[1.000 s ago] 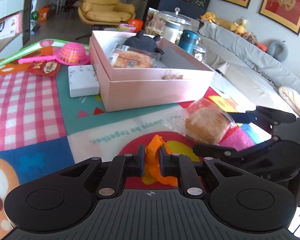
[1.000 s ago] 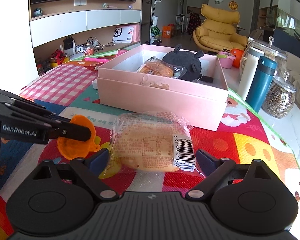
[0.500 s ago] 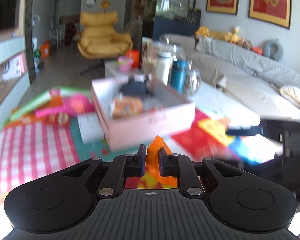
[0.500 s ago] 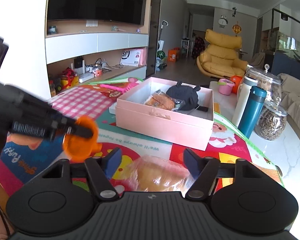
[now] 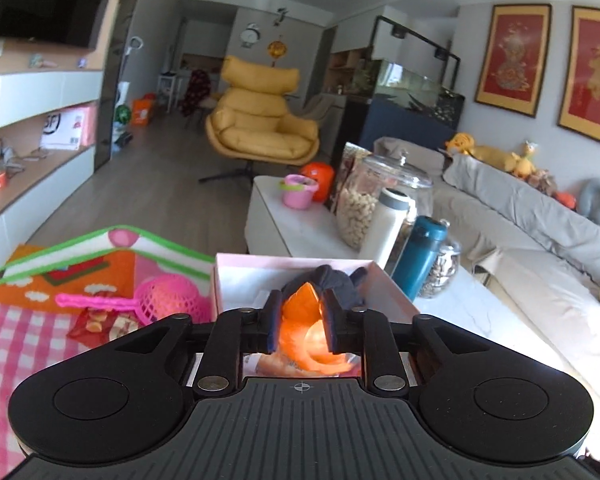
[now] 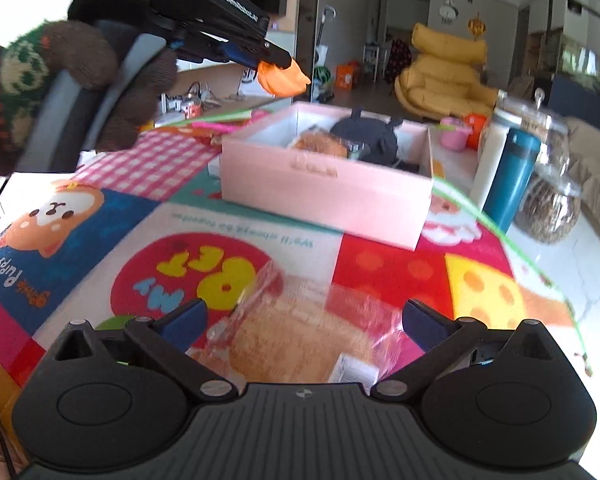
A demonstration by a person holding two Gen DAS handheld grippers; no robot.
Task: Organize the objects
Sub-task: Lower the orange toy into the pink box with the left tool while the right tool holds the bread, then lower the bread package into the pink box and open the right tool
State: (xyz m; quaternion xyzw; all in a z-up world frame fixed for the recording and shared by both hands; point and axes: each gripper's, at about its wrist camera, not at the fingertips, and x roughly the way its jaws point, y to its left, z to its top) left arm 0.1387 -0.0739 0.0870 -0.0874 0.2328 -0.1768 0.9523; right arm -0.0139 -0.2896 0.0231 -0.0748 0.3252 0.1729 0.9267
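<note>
Between the wide-spread fingers of the right claw (image 6: 302, 322), a wrapped bun (image 6: 300, 340) lying loose on the surface (image 6: 380, 264). Raised beyond, left claw (image 5: 301, 330), jaws just eased apart, orange toy (image 5: 306, 332) between them over the pink box (image 6: 324, 192). Inside already: bun, dark plush. Both items not yet placed.

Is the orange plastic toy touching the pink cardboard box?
Apart. The right wrist view shows the orange plastic toy held in the air, with background visible between it and the pink cardboard box.
</note>
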